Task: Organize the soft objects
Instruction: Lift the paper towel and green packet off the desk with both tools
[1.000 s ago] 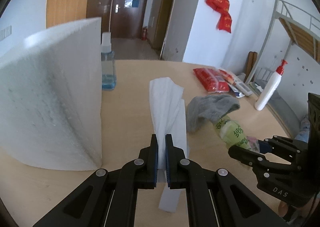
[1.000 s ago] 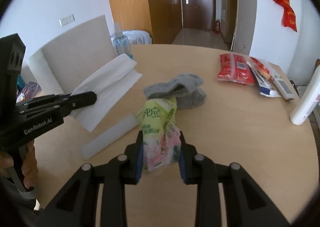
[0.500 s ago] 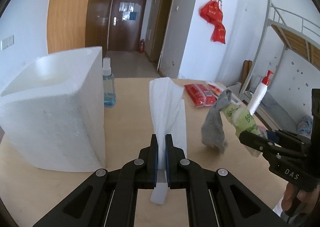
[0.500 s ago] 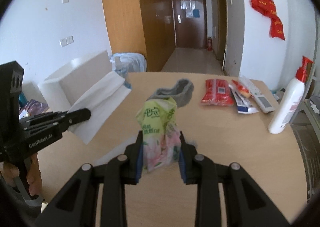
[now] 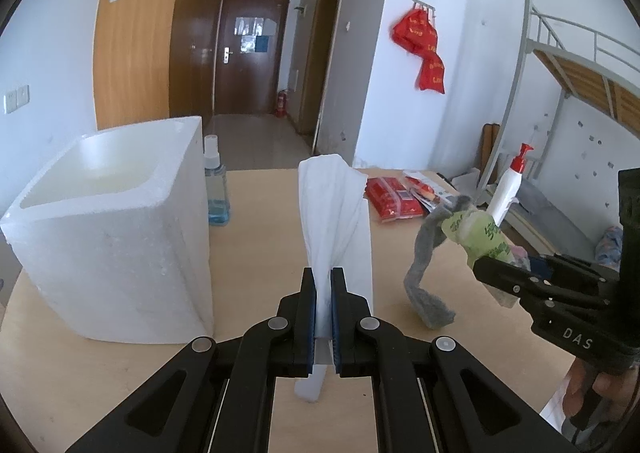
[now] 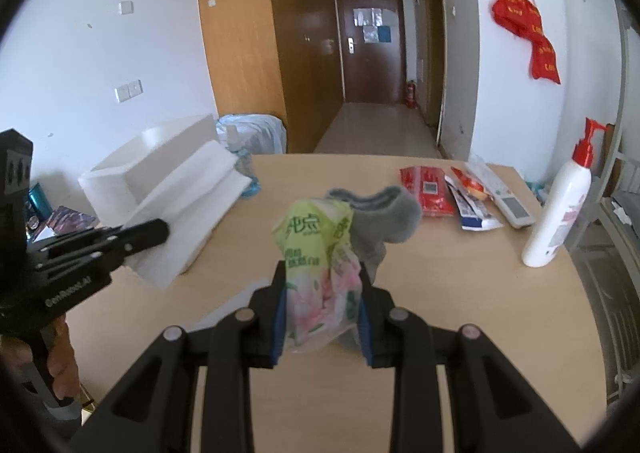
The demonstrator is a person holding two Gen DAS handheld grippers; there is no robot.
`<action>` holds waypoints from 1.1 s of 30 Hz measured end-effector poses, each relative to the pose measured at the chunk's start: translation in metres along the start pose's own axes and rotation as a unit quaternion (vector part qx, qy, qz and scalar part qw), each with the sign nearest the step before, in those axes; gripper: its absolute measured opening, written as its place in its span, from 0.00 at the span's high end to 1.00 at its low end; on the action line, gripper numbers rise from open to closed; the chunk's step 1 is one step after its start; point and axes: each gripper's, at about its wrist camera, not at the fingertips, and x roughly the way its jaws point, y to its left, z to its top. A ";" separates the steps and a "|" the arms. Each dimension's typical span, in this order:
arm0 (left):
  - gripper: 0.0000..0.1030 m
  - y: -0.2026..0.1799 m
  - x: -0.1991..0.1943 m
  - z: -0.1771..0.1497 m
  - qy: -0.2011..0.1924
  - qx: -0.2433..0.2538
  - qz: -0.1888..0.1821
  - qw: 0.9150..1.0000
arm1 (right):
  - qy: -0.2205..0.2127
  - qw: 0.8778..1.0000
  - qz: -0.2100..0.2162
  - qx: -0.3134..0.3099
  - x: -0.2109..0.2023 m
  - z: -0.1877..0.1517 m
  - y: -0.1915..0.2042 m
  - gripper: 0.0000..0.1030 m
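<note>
My left gripper [image 5: 323, 285] is shut on a folded white cloth [image 5: 336, 221] and holds it up above the wooden table [image 5: 256, 249]; it also shows in the right wrist view [image 6: 188, 221]. My right gripper [image 6: 323, 285] is shut on a green and pink tissue pack [image 6: 320, 253], with a grey sock [image 6: 380, 225] draped over it. In the left wrist view the pack [image 5: 480, 237] and hanging sock [image 5: 424, 265] are at the right. An open white foam box [image 5: 112, 229] stands on the table at the left.
A blue spray bottle [image 5: 216, 189] stands behind the box. Red snack packets [image 6: 428, 193], a remote [image 6: 508, 201] and a white pump bottle [image 6: 560, 213] are at the table's far right. A bunk bed frame [image 5: 560, 93] is beyond the right edge.
Both grippers have risen from the table with their loads. The white cloth and the tissue pack with the sock now hang in the air, and the box's open top shows.
</note>
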 end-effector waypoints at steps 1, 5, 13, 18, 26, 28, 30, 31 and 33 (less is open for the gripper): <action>0.94 -0.001 -0.001 0.000 -0.001 0.001 -0.001 1.000 | -0.005 1.000 0.000 0.002 -0.002 0.001 -0.001 0.67; 0.94 0.000 -0.012 0.003 -0.019 -0.001 -0.005 1.000 | -0.052 0.998 0.012 0.027 -0.025 0.007 -0.007 0.67; 0.94 -0.003 -0.017 0.000 -0.017 0.006 0.000 1.000 | 0.024 0.999 -0.018 0.023 0.004 -0.004 -0.012 0.67; 0.94 0.000 -0.021 0.000 -0.019 0.004 -0.001 1.000 | 0.000 1.000 -0.019 0.017 -0.011 0.003 -0.008 0.67; 0.94 0.003 -0.034 0.000 -0.030 0.004 0.006 1.000 | -0.010 1.000 -0.013 0.013 -0.014 0.004 -0.004 0.67; 0.94 0.003 -0.039 0.001 -0.037 0.005 0.007 0.999 | -0.016 1.000 -0.012 0.011 -0.019 0.005 -0.002 0.67; 0.94 0.004 -0.043 0.001 -0.041 0.006 0.009 0.999 | -0.020 1.000 -0.011 0.009 -0.022 0.005 0.001 0.67; 0.94 0.004 -0.044 0.001 -0.042 0.006 0.009 0.999 | -0.021 1.000 -0.011 0.009 -0.024 0.005 0.002 0.67; 0.94 0.005 -0.048 0.001 -0.044 0.006 0.010 0.999 | -0.023 1.000 -0.010 0.007 -0.026 0.004 0.004 0.67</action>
